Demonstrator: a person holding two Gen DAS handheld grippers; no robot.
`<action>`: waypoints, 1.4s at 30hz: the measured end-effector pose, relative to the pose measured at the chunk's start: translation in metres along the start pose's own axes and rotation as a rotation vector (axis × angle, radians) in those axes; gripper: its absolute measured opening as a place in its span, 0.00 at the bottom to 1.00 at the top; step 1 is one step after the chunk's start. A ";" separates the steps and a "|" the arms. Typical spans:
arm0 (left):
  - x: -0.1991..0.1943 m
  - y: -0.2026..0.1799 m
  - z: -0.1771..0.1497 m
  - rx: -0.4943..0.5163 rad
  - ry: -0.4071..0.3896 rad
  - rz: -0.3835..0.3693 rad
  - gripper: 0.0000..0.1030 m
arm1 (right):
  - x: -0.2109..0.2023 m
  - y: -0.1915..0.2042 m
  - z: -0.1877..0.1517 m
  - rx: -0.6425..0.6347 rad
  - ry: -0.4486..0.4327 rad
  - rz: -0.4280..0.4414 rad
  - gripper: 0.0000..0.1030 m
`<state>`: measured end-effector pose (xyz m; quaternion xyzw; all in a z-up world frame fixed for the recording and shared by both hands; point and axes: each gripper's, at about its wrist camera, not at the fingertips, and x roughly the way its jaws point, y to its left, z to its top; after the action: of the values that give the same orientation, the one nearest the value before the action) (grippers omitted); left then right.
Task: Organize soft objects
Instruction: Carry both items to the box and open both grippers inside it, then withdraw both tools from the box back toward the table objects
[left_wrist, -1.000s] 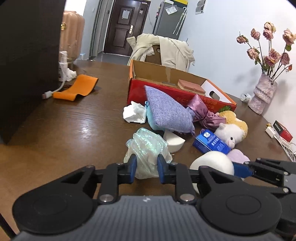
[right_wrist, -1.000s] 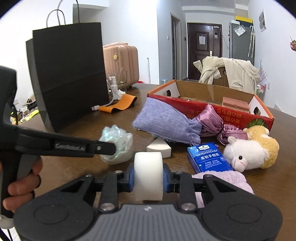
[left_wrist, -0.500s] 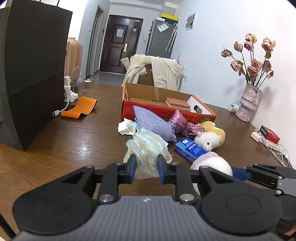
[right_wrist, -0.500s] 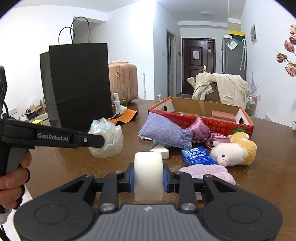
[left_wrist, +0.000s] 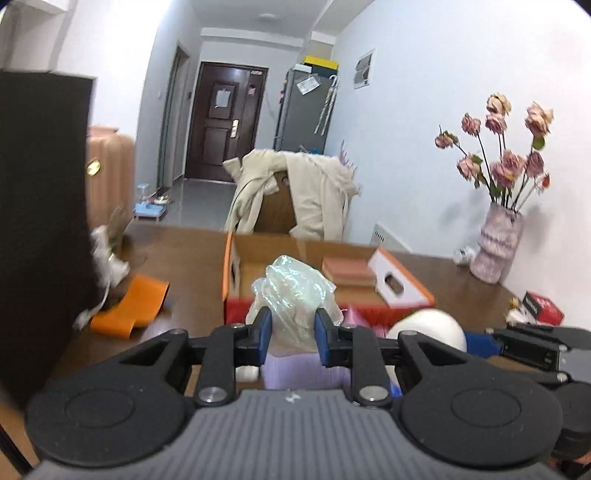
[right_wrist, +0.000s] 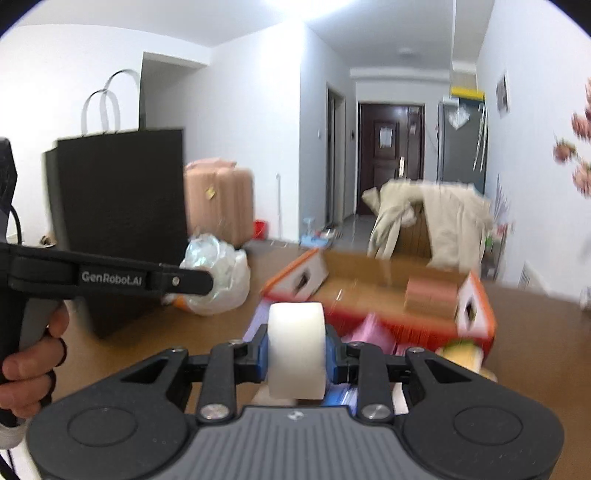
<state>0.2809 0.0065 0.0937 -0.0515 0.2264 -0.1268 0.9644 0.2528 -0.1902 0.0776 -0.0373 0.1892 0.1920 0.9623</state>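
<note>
My left gripper (left_wrist: 291, 332) is shut on a crumpled clear plastic bag (left_wrist: 293, 291), held in the air in front of the red cardboard box (left_wrist: 402, 291). The same bag (right_wrist: 218, 277) shows at the left gripper's tip in the right wrist view. My right gripper (right_wrist: 297, 350) is shut on a white foam sponge (right_wrist: 297, 349), also lifted above the table. In the left wrist view that sponge (left_wrist: 428, 326) sits low right. A pink block (right_wrist: 430, 297) lies inside the box (right_wrist: 373, 280). A lilac pouch (left_wrist: 306, 373) peeks below the bag.
A tall black paper bag (right_wrist: 122, 221) stands at the left on the brown table (left_wrist: 192, 266), with an orange strap (left_wrist: 129, 306) beside it. A vase of dried roses (left_wrist: 496, 243) stands far right. A coat-draped chair (left_wrist: 291, 195) is behind the box. A hand (right_wrist: 26, 369) grips the left gripper's handle.
Both grippers rose and tilted up with their loads, so the table items sank out of view. The box now sits straight ahead behind the bag and sponge.
</note>
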 end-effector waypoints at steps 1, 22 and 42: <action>0.013 0.003 0.012 -0.006 -0.003 -0.005 0.24 | 0.013 -0.008 0.012 -0.002 -0.005 -0.001 0.27; 0.329 0.060 0.092 -0.010 0.321 0.100 0.31 | 0.375 -0.175 0.086 0.479 0.358 0.043 0.28; 0.249 0.055 0.107 0.034 0.215 0.115 0.69 | 0.275 -0.182 0.099 0.382 0.277 -0.057 0.85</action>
<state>0.5564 -0.0030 0.0749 -0.0081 0.3291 -0.0799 0.9409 0.5924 -0.2466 0.0650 0.1141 0.3510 0.1185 0.9218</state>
